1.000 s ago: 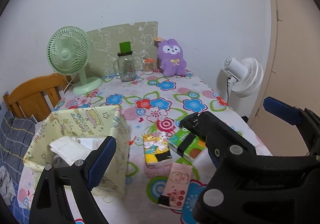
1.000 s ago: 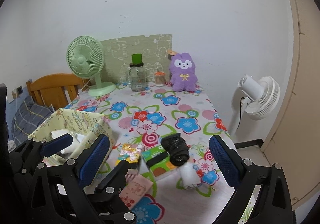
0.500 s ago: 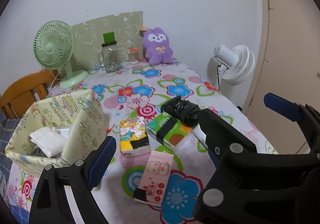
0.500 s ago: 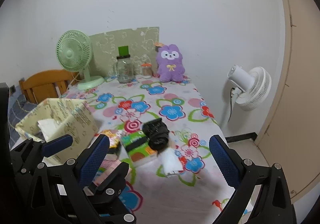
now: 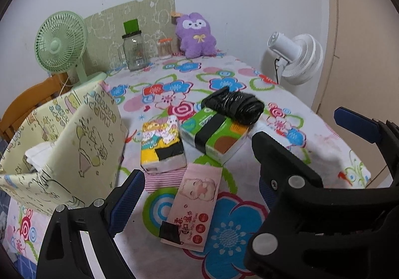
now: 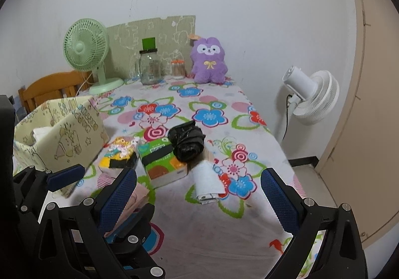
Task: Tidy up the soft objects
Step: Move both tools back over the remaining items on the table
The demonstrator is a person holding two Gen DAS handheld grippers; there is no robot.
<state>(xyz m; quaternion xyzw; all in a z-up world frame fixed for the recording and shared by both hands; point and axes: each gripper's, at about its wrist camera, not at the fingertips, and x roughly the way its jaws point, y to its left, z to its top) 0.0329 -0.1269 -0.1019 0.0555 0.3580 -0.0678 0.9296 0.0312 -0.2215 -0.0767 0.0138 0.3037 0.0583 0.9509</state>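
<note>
**A:** What have you got, from the left edge of the worktop across?

**B:** The fabric bin stands at the left edge. Just right of it lie the yellow tissue pack, the pink wipes pack nearer me, the green tissue pack, the black bag roll leaning on the green pack's far end, and the white folded cloth towards the right edge.

**A:** And your tongs?

**B:** Both spread wide, pinching nothing. My left tongs hang over the pink wipes pack; my right tongs frame the white folded cloth.

**A:** How does the pink pack lie?

**B:** Flat, its long axis running from me towards the far edge, tilted slightly right, black tab at my end.

**A:** So the grip?

**B:** I'd say across its narrow width, mid-length, pressing low so the soft pack doesn't fold, then into the bin.
</note>
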